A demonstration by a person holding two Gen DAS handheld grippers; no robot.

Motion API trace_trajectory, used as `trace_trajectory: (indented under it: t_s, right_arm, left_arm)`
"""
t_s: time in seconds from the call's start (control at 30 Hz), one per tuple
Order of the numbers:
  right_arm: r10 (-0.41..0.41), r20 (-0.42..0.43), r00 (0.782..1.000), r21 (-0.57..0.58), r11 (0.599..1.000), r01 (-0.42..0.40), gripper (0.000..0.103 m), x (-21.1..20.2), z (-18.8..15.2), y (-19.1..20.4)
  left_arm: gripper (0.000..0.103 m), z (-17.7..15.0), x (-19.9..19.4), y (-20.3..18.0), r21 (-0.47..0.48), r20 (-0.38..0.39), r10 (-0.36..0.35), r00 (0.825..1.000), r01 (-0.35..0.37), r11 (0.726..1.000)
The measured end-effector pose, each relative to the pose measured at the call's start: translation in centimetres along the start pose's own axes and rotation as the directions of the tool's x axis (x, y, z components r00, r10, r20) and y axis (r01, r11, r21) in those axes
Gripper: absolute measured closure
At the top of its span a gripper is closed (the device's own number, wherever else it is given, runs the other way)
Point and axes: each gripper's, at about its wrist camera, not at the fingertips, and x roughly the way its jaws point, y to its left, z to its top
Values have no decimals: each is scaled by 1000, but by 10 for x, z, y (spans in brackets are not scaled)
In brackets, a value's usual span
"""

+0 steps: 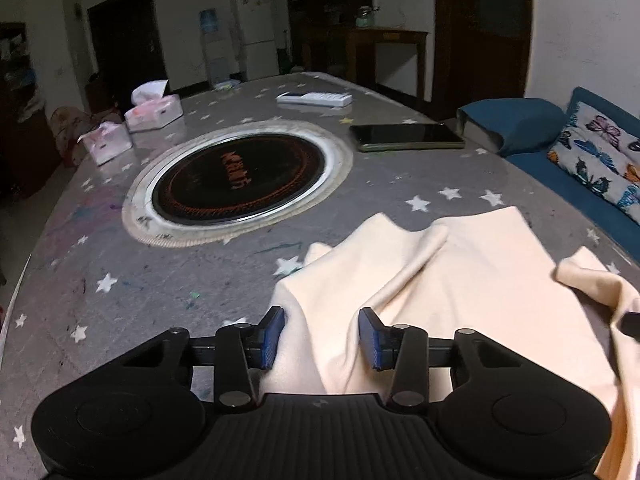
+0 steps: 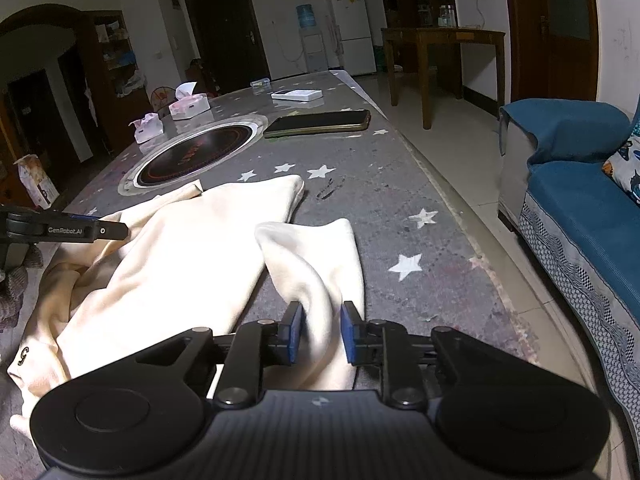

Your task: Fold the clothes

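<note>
A cream garment lies crumpled on the grey star-patterned table, with two leg or sleeve ends pointing away. My left gripper is open, its blue pads on either side of a raised fold of the cloth at the garment's near left edge. In the right wrist view the same garment spreads to the left. My right gripper is open but narrow, its pads either side of a fold of the right-hand cloth end. The left gripper's finger shows at the left edge.
A round black cooktop is set in the table's middle. A phone, a white box and pink tissue packs lie beyond it. A blue sofa with a butterfly cushion stands right of the table edge.
</note>
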Motion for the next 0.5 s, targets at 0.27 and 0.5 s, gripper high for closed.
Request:
trace_trajectory:
  t_s: [0.27, 0.5]
  right_arm:
    - [5, -2, 1000, 1, 1000, -5, 80, 0, 0, 0]
    - [11, -3, 1000, 0, 1000, -11, 72, 1, 0, 3]
  left_arm:
    - [56, -4, 3, -16, 88, 19, 30, 999, -31, 996]
    - [51, -3, -13, -13, 110, 77, 51, 996, -59, 992]
